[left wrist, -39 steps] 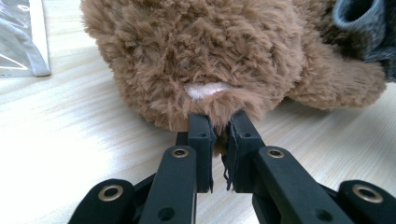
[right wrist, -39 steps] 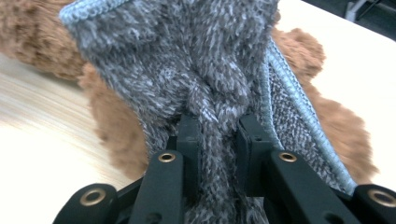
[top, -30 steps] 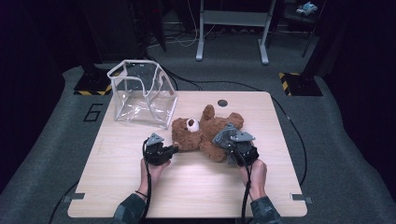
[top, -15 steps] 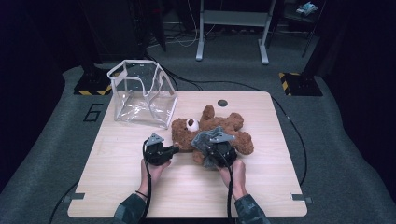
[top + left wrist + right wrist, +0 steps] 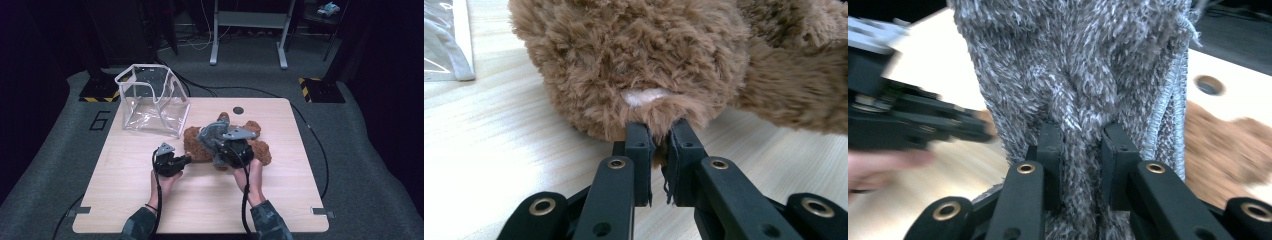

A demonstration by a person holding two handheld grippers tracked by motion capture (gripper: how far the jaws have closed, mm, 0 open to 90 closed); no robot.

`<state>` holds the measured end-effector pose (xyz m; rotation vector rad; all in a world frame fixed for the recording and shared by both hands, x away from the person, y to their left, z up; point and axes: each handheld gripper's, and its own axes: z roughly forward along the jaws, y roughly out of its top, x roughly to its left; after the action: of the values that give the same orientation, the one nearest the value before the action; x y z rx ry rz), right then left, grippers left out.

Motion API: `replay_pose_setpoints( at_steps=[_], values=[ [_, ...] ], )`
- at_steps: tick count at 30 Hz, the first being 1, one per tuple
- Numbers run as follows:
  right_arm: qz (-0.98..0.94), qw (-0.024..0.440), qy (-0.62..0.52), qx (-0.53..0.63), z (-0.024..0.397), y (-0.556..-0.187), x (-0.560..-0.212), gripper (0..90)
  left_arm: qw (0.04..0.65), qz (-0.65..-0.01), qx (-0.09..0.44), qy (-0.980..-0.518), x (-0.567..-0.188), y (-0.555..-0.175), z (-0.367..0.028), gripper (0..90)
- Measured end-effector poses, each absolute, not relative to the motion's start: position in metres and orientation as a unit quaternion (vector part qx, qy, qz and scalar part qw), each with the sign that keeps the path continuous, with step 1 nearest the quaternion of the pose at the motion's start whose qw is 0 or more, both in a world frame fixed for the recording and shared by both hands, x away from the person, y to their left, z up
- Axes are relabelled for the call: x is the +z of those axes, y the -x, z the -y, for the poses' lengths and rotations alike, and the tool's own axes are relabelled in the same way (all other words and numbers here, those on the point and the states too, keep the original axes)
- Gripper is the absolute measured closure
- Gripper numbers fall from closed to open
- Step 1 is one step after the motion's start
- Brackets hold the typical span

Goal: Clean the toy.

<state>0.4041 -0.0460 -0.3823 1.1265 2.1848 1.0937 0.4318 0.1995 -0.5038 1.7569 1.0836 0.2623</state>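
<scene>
Fingers of left gripper (image 5: 659,137) clamp teddy bear (image 5: 639,60), right gripper (image 5: 1082,150) grips grey garment (image 5: 1073,65); I fear fur slipping free.

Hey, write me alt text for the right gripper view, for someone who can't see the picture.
The right gripper, seen from just behind its two black jaws, is shut on a fold of fuzzy grey cloth that hangs in front of the camera. Behind it lie the light wooden table and a patch of the brown teddy bear, with the left gripper blurred at the left edge.
</scene>
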Motion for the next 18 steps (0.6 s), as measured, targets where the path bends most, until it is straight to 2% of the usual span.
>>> replay_pose_setpoints(
  at_steps=[3, 8, 12, 18],
  values=[
    [-0.814, 0.212, -0.392, 0.373, 0.018, -0.404, -0.391, 74.3, 0.505, -0.448, 0.109, -0.73, -0.504, -0.432, -0.2, 82.0],
    [-0.842, 0.21, -0.389, 0.31, -0.004, -0.411, -0.432, 74.3, 0.504, -0.448, 0.11, -0.73, -0.503, -0.433, -0.2, 82.0],
    [-0.832, 0.229, -0.407, 0.3, 0.009, -0.417, -0.442, 74.4, 0.506, -0.45, 0.106, -0.728, -0.504, -0.434, -0.203, 82.0],
    [-0.803, 0.254, -0.447, 0.301, 0.053, -0.415, -0.431, 74.5, 0.51, -0.451, 0.104, -0.725, -0.506, -0.435, -0.204, 82.0]
  ],
)
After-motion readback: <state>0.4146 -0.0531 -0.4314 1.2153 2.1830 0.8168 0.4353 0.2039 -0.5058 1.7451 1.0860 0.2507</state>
